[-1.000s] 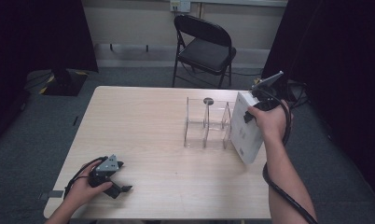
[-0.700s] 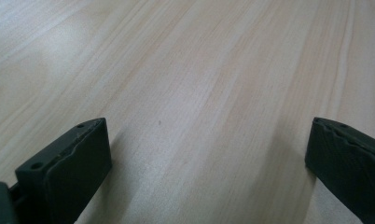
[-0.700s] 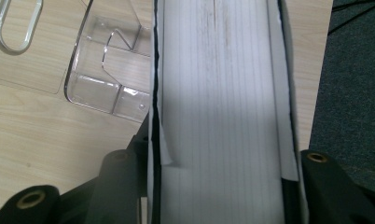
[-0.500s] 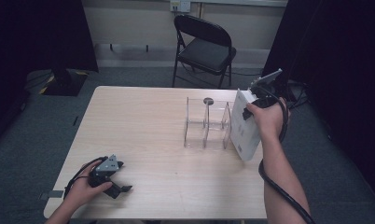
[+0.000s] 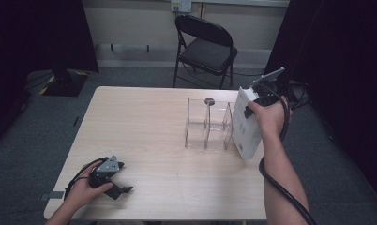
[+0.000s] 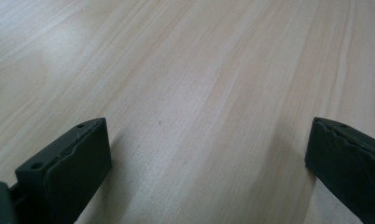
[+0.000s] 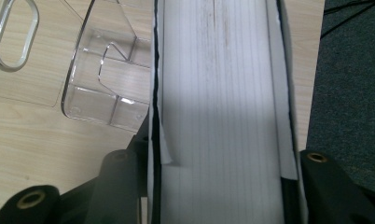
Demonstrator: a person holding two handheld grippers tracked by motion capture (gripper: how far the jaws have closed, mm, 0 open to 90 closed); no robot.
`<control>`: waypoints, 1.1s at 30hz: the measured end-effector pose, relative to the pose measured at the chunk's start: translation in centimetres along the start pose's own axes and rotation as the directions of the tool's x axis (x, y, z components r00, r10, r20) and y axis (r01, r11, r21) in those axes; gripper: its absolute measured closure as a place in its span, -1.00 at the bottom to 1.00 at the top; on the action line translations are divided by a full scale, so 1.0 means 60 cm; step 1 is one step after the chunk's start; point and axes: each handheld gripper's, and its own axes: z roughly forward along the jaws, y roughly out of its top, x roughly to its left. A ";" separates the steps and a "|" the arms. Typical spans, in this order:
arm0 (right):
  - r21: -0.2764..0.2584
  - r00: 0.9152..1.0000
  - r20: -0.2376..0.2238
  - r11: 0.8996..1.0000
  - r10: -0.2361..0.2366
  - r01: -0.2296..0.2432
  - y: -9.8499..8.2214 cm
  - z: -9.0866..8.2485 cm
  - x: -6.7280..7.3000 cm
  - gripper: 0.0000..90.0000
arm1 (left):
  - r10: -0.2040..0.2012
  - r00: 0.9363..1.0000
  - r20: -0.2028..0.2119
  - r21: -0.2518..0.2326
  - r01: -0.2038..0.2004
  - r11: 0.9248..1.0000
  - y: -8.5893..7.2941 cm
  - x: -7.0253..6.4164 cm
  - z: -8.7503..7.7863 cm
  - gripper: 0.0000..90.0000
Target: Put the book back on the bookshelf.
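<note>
Thick white book pinched upright at the right edge of the pale wooden worktop (image 5: 149,126).

At the lower left of the high view, the left tool (image 5: 112,180) rests on the worktop, jaws spread wide over bare wood. Right of centre, the right tool (image 5: 255,104) pinches the thick white book (image 5: 245,126), held tilted with its lower corner at the worktop's right edge. Just left of the book stands a clear plastic divider rack (image 5: 207,124). At upper centre, beyond the worktop, stands a black folding chair (image 5: 203,44).

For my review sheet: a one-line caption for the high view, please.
Right gripper holds a thick white book upright beside a clear acrylic rack; left gripper rests open on the table.
</note>
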 end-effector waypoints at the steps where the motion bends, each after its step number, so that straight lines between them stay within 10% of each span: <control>1: 0.001 1.000 -0.002 1.000 0.002 -0.002 0.001 0.000 0.001 0.16 | -0.001 1.000 0.001 0.000 0.001 1.000 0.000 0.000 0.000 -1.00; 33: -0.015 1.000 0.011 1.000 0.020 -0.020 0.031 0.022 0.003 0.16 | 0.000 1.000 0.001 0.000 0.000 1.000 0.000 0.000 0.000 -1.00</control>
